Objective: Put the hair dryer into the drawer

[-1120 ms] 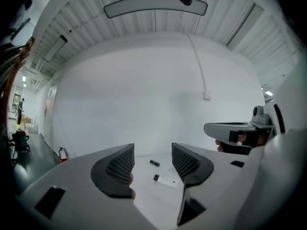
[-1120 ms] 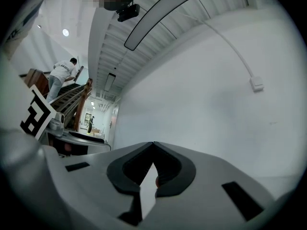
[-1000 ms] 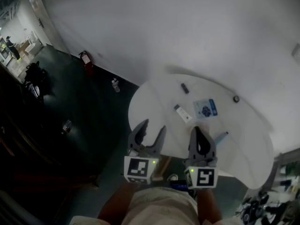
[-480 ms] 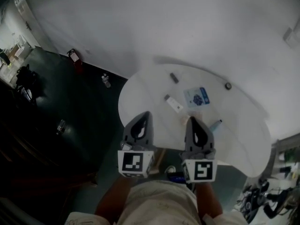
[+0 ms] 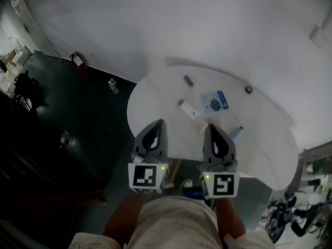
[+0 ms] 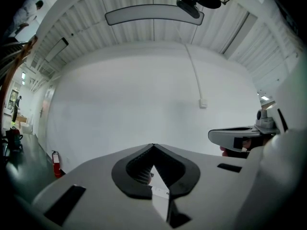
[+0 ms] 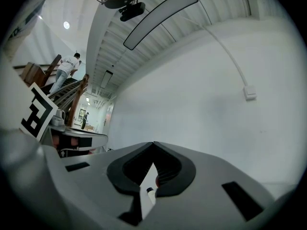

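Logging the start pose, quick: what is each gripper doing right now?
Left grey gripper: closed, fingers together, holding nothing.
Right grey gripper: closed, fingers together, holding nothing.

Left gripper (image 5: 157, 122) and right gripper (image 5: 210, 127): grey tapered shells, black ribbed pads (image 6: 136, 169) inside. Each carries a white cube (image 5: 144, 176) with black square markers and a green LED (image 5: 162, 168). Person wears light beige shorts (image 5: 176, 222).

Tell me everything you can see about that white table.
The table is white, with a rounded, smooth top that looks matte. It stands by the white wall, above a dark floor. A blue-and-white packet, a white bar and a few small dark bits lie scattered on it.
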Demonstrator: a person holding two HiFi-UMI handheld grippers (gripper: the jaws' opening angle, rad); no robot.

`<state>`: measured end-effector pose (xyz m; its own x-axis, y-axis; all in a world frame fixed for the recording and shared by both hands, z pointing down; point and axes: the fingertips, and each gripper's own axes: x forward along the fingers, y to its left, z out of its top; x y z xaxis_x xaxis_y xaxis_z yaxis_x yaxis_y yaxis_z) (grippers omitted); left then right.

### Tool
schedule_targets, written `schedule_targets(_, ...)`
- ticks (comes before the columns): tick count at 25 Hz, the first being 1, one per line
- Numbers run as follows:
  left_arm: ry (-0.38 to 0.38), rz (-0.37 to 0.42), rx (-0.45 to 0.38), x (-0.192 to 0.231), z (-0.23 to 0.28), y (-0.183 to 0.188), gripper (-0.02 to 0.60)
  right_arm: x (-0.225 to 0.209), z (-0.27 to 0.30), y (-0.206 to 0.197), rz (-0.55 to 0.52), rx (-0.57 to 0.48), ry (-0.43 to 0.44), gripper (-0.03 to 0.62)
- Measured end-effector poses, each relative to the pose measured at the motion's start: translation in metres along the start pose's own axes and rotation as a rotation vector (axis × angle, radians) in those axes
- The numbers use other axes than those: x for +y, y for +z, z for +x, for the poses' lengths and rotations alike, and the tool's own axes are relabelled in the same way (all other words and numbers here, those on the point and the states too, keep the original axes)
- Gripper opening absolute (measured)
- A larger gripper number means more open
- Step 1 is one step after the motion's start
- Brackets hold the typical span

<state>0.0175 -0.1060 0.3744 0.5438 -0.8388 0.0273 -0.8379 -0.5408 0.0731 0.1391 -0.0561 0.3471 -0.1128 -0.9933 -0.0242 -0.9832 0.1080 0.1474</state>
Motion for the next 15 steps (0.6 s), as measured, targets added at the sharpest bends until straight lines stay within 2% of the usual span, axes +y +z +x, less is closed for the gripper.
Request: schedule_targets(15,-0.014,-0.017,0.004,-0.0056,0.0009,-0.0080,0.002,-0.0010,-0.0020,-0.0060,-0.006,0.027,-0.012,0.005)
